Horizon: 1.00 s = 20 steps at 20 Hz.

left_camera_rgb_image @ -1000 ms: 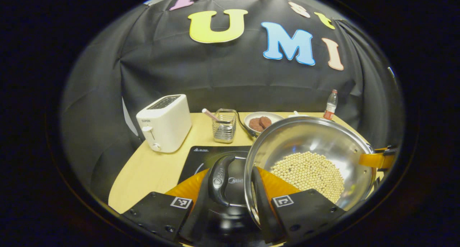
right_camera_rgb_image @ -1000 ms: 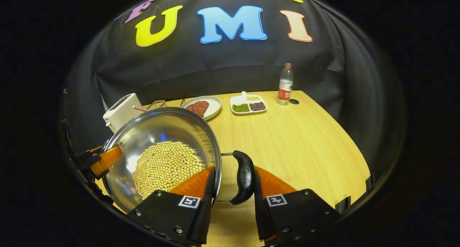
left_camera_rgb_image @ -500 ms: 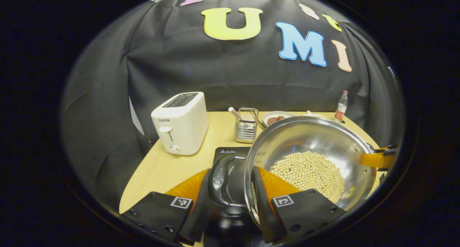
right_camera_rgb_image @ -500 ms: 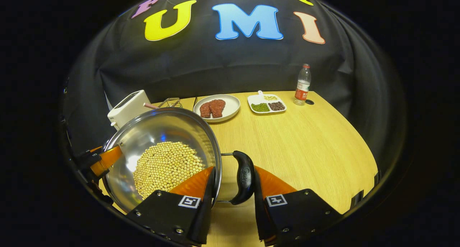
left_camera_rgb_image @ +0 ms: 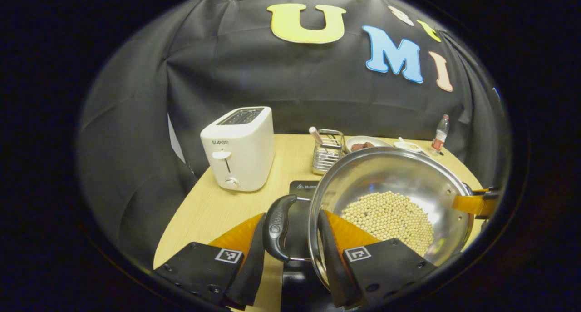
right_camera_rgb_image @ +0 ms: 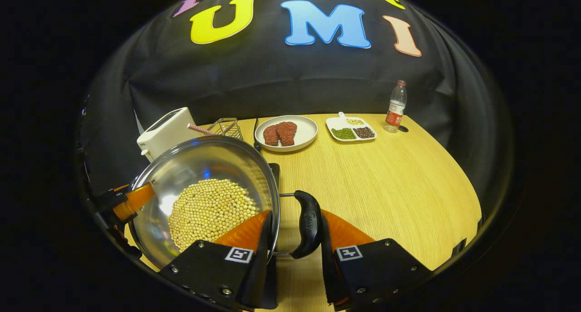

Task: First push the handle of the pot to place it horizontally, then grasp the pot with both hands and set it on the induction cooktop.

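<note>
A steel pot (left_camera_rgb_image: pixel 390 175) with pale soybeans (left_camera_rgb_image: pixel 386 216) in its bottom hangs between my two grippers, over the black induction cooktop (left_camera_rgb_image: pixel 300 188). My left gripper (left_camera_rgb_image: pixel 290 250) is shut on the pot's black left handle (left_camera_rgb_image: pixel 276 228), one finger outside the handle and one inside the rim. In the right gripper view the pot (right_camera_rgb_image: pixel 204 166) lies at the left, and my right gripper (right_camera_rgb_image: pixel 295 246) is shut on its right handle (right_camera_rgb_image: pixel 311 223) the same way. A corner of the cooktop (right_camera_rgb_image: pixel 274 171) peeks out behind the rim. Each view shows the other gripper at the pot's far side.
A white toaster (left_camera_rgb_image: pixel 239 148) stands at the table's back left, with a wire utensil rack (left_camera_rgb_image: pixel 327 151) beside it. Along the back edge are a plate of meat (right_camera_rgb_image: pixel 286 132), a divided dish of beans (right_camera_rgb_image: pixel 352 129) and a water bottle (right_camera_rgb_image: pixel 396 106). Bare tabletop (right_camera_rgb_image: pixel 386 185) stretches to the right.
Both grippers have carried the pot leftward and toward the toaster, which now looks nearer. More of the cooktop is covered by the pot. Both grips are unchanged.
</note>
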Motion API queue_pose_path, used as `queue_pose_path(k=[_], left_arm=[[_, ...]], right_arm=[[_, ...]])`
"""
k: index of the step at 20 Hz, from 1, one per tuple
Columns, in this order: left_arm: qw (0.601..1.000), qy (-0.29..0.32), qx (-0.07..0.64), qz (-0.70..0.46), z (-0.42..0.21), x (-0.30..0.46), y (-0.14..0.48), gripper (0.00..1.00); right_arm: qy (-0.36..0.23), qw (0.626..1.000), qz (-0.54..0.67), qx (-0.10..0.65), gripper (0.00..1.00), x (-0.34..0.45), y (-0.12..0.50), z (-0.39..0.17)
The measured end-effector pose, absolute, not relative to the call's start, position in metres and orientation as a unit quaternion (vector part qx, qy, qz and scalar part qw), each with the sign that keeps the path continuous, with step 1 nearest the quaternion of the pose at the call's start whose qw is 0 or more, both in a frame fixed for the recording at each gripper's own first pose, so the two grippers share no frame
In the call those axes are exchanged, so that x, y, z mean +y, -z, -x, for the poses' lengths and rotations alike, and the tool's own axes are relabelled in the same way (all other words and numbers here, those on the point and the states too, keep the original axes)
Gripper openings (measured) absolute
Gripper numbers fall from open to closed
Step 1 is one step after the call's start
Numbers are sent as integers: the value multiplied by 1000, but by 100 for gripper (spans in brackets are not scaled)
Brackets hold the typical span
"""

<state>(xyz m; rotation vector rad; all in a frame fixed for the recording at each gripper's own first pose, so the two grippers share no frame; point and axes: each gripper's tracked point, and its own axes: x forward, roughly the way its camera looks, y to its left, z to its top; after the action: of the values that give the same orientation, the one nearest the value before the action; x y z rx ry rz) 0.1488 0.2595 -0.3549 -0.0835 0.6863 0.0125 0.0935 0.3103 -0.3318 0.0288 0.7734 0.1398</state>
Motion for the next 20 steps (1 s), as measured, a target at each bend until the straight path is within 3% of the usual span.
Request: queue_pose_path(k=[6, 7, 10, 11, 13, 14, 15, 20], left_arm=[[938, -5, 345, 37, -148, 265, 368, 71], [940, -7, 340, 35, -148, 268, 366, 68], [943, -17, 331, 36, -148, 271, 364, 67], [947, -26, 319, 37, -151, 272, 358, 72], [956, -46, 288, 37, -158, 277, 340, 85], [958, -53, 281, 34, -154, 278, 331, 100], [960, -57, 273, 30, -155, 277, 322, 98], [975, -55, 212, 30, -142, 248, 258, 94]], right_arm=[[-69, 921, -19, 383, 52, 319, 339, -97], [-71, 921, -20, 382, 52, 320, 339, -99], [-80, 923, -17, 376, 58, 320, 339, -99], [-85, 927, -11, 364, 59, 321, 335, -100], [-95, 936, 0, 340, 71, 319, 322, -101], [-92, 940, 4, 328, 91, 315, 315, -102], [-90, 945, 6, 316, 100, 310, 307, -101], [-81, 966, 19, 244, 99, 270, 253, -93]])
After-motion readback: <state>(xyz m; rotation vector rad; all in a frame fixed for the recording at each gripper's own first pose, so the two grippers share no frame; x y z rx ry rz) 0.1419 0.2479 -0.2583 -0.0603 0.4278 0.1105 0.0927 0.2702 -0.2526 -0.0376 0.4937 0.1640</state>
